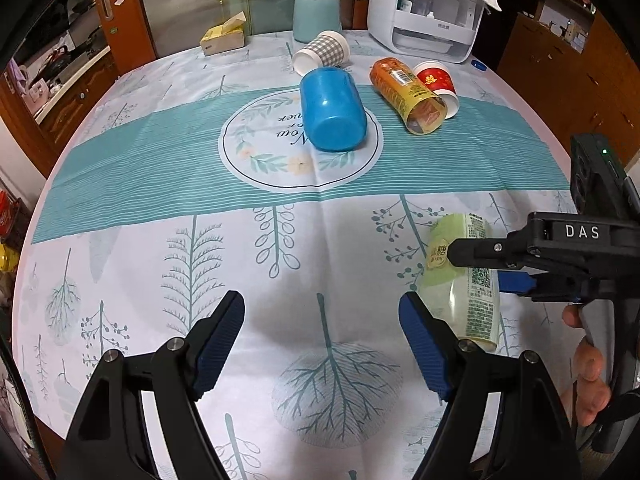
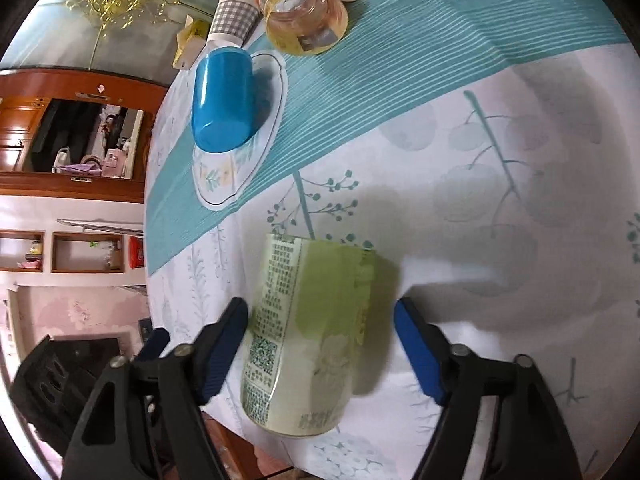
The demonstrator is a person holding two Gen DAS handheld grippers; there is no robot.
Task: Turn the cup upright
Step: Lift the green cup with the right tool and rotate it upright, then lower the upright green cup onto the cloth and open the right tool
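A pale green clear cup (image 2: 308, 332) with printed text lies on its side near the table's front edge; it also shows in the left wrist view (image 1: 468, 280). My right gripper (image 2: 320, 344) is open with its jaws on either side of the cup, not closed on it; it shows from the side in the left wrist view (image 1: 452, 258). My left gripper (image 1: 322, 344) is open and empty above the tablecloth, left of the green cup.
A blue cup (image 1: 332, 110), an orange-labelled clear cup (image 1: 408, 94), a red paper cup (image 1: 438, 80) and a checked paper cup (image 1: 322, 54) lie on their sides further back. A teal container (image 1: 316, 16), white appliance (image 1: 424, 12) and yellow box (image 1: 222, 36) stand behind.
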